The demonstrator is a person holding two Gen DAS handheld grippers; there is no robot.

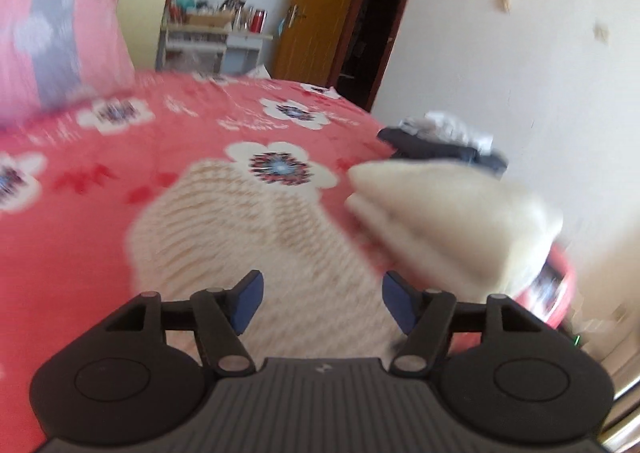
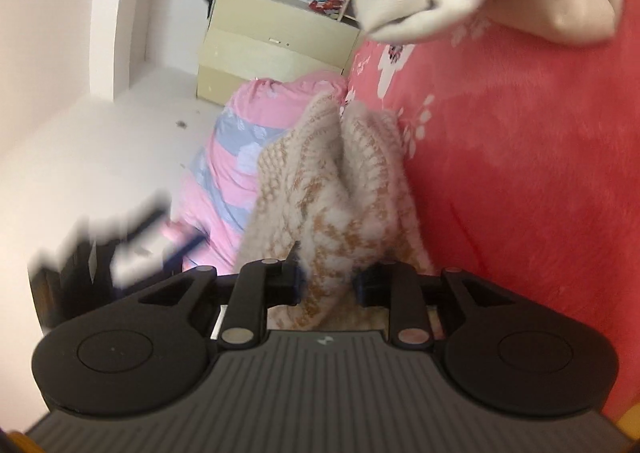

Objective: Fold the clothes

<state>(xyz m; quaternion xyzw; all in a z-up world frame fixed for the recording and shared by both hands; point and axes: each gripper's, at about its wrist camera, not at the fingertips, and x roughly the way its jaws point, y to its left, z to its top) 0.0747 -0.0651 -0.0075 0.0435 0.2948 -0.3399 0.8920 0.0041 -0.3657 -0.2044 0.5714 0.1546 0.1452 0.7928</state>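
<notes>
Right wrist, sweater (image 2: 336,189) seemingly between tool (image 2: 328,281) pads

Left gripper (image 1: 322,303) and right gripper (image 2: 327,281): black linkage arms with silver pivot pins, round side housings, ribbed grey body (small pale logo), blue finger pads (image 1: 250,293).

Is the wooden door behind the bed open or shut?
Open. In the left wrist view the door is swung aside and a dark doorway shows next to it.
</notes>
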